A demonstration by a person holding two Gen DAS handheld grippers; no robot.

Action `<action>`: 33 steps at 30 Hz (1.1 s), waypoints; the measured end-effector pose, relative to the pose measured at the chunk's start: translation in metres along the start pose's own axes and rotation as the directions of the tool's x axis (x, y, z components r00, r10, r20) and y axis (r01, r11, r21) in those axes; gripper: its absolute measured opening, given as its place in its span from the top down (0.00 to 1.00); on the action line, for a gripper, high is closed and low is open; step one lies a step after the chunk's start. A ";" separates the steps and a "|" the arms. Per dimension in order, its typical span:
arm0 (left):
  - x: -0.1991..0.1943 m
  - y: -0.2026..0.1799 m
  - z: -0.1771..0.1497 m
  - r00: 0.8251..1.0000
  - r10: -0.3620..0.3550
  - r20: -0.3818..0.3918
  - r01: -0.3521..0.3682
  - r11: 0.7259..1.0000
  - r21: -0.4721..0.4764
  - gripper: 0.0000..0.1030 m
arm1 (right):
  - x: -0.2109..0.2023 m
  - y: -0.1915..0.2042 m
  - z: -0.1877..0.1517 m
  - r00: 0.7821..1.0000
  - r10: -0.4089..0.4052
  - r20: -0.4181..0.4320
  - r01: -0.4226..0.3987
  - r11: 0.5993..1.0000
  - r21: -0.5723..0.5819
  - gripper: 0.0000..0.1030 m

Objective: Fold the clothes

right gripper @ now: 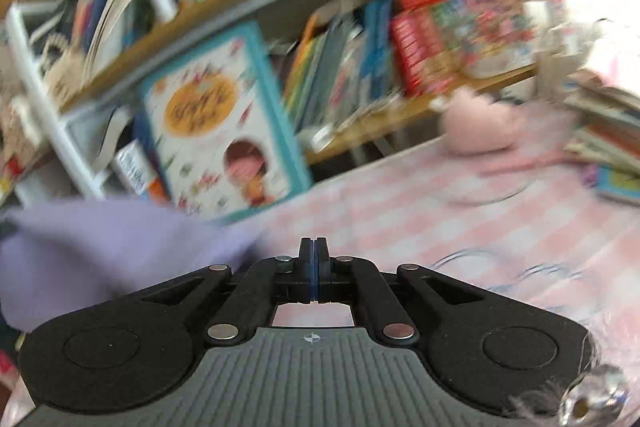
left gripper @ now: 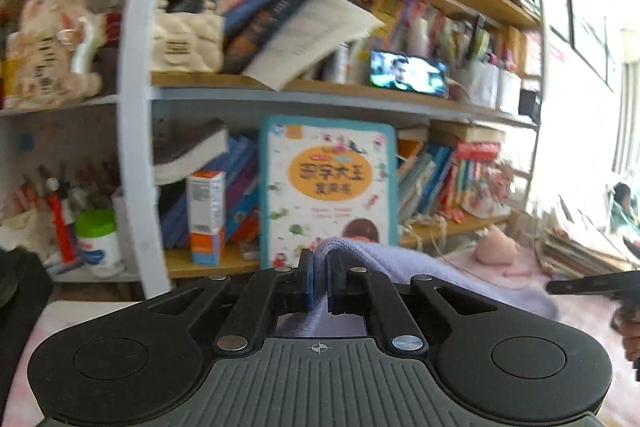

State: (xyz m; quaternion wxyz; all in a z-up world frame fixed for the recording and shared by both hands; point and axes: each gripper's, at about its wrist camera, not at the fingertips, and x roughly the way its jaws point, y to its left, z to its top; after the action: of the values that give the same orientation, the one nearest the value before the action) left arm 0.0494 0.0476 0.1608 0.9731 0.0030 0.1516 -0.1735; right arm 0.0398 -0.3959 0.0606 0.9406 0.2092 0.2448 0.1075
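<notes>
A lavender garment (left gripper: 420,275) is pinched between the jaws of my left gripper (left gripper: 319,267), which is shut on a bunched fold of it and holds it up off the table. The cloth trails down to the right. In the right wrist view the same lavender garment (right gripper: 100,251) hangs at the left, blurred by motion. My right gripper (right gripper: 315,259) is shut with nothing between its pads, above the pink checked tablecloth (right gripper: 440,211). The right gripper also shows in the left wrist view (left gripper: 556,287) at the far right edge.
A bookshelf (left gripper: 280,87) full of books stands behind the table, with a large teal-edged picture book (left gripper: 328,187) leaning at its foot. A pink plush toy (right gripper: 480,127) and a stack of books (right gripper: 608,147) lie at the table's far right.
</notes>
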 end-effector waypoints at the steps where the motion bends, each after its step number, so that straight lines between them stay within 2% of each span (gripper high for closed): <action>1: -0.001 0.002 0.001 1.000 0.024 0.000 -0.024 1.000 0.007 0.93 | -0.003 -0.004 0.003 1.000 0.019 -0.016 -0.019 1.000 0.007 1.00; 4: -0.002 0.006 0.000 0.998 0.065 -0.003 -0.065 0.998 0.007 0.93 | 0.000 0.002 -0.004 0.995 0.050 -0.086 -0.054 0.998 -0.045 0.98; 6: -0.005 0.010 0.001 0.997 0.080 0.003 -0.080 0.997 -0.004 0.93 | 0.010 0.014 -0.015 0.980 0.080 -0.182 -0.099 0.990 -0.096 0.96; 7: -0.005 0.012 0.002 0.996 0.084 0.005 -0.084 0.996 -0.015 0.93 | 0.015 0.021 -0.021 0.968 0.091 -0.234 -0.122 0.985 -0.120 0.85; 8: -0.005 0.015 0.002 0.996 0.088 0.004 -0.088 0.996 -0.027 0.93 | 0.020 0.030 -0.027 0.954 0.096 -0.283 -0.144 0.977 -0.154 0.64; 10: -0.005 0.021 0.002 0.994 0.110 0.000 -0.110 0.993 -0.036 0.93 | 0.027 0.049 -0.045 0.935 0.098 -0.342 -0.190 0.951 -0.246 0.44; 12: -0.005 0.028 0.000 0.990 0.138 -0.004 -0.138 0.990 -0.044 0.93 | 0.029 0.070 -0.061 0.927 0.089 -0.364 -0.226 0.907 -0.356 0.41; 13: -0.005 0.032 0.000 0.989 0.150 -0.006 -0.150 0.987 -0.052 0.93 | 0.029 0.079 -0.067 0.927 0.082 -0.365 -0.238 0.883 -0.405 0.36; 14: -0.006 0.037 -0.001 0.987 0.159 -0.007 -0.159 0.985 -0.061 0.93 | 0.029 0.088 -0.072 0.931 0.077 -0.356 -0.244 0.856 -0.455 0.31; 16: -0.007 0.046 -0.004 0.985 0.170 -0.014 -0.170 0.982 -0.079 0.93 | 0.028 0.101 -0.080 0.941 0.075 -0.330 -0.250 0.811 -0.529 0.28; 20: 0.001 0.058 -0.016 0.980 0.187 -0.069 -0.192 0.979 -0.075 0.91 | 0.034 0.124 -0.087 0.953 0.099 -0.285 -0.265 0.728 -0.632 0.29; 22: 0.007 0.059 -0.025 0.967 0.231 -0.106 -0.236 0.971 -0.035 0.89 | 0.039 0.136 -0.089 0.958 0.109 -0.267 -0.266 0.693 -0.670 0.31; 24: 0.008 0.056 -0.033 0.953 0.274 -0.130 -0.274 0.961 0.017 0.82 | 0.043 0.147 -0.090 0.956 0.123 -0.266 -0.279 0.661 -0.697 0.31; 25: 0.007 0.052 -0.036 0.948 0.291 -0.128 -0.287 0.957 0.051 0.76 | 0.045 0.151 -0.090 0.953 0.127 -0.275 -0.290 0.647 -0.705 0.31; 26: 0.004 0.047 -0.039 0.947 0.296 -0.122 -0.287 0.954 0.084 0.58 | 0.046 0.154 -0.091 0.949 0.126 -0.288 -0.300 0.637 -0.710 0.31; 27: 0.000 0.041 -0.043 0.950 0.292 -0.113 -0.278 0.953 0.121 0.45 | 0.048 0.156 -0.090 0.946 0.122 -0.300 -0.308 0.631 -0.712 0.31; 28: -0.006 0.033 -0.047 0.955 0.280 -0.094 -0.263 0.951 0.164 0.25 | 0.051 0.157 -0.090 0.942 0.119 -0.313 -0.315 0.632 -0.708 0.33; 29: -0.011 0.024 -0.051 0.961 0.267 -0.071 -0.247 0.945 0.214 0.20 | 0.053 0.156 -0.088 0.935 0.120 -0.333 -0.330 0.639 -0.695 0.46; 30: -0.015 0.013 -0.057 0.965 0.256 -0.056 -0.231 0.932 0.279 0.20 | 0.056 0.155 -0.086 0.923 0.130 -0.362 -0.354 0.653 -0.670 0.59; 31: -0.016 0.002 -0.062 0.967 0.250 -0.052 -0.218 0.915 0.339 0.20 | 0.059 0.153 -0.084 0.911 0.142 -0.387 -0.375 0.676 -0.634 0.76; 33: -0.019 -0.018 -0.077 0.972 0.231 -0.045 -0.186 0.871 0.456 0.20 | 0.062 0.148 -0.077 0.903 0.161 -0.398 -0.381 0.727 -0.571 0.87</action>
State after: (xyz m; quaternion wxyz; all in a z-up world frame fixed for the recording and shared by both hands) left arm 0.0037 0.0414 0.0941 0.9505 0.2519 0.1539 -0.0973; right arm 0.0394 -0.2195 0.0401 0.8756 -0.1081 0.3096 0.3547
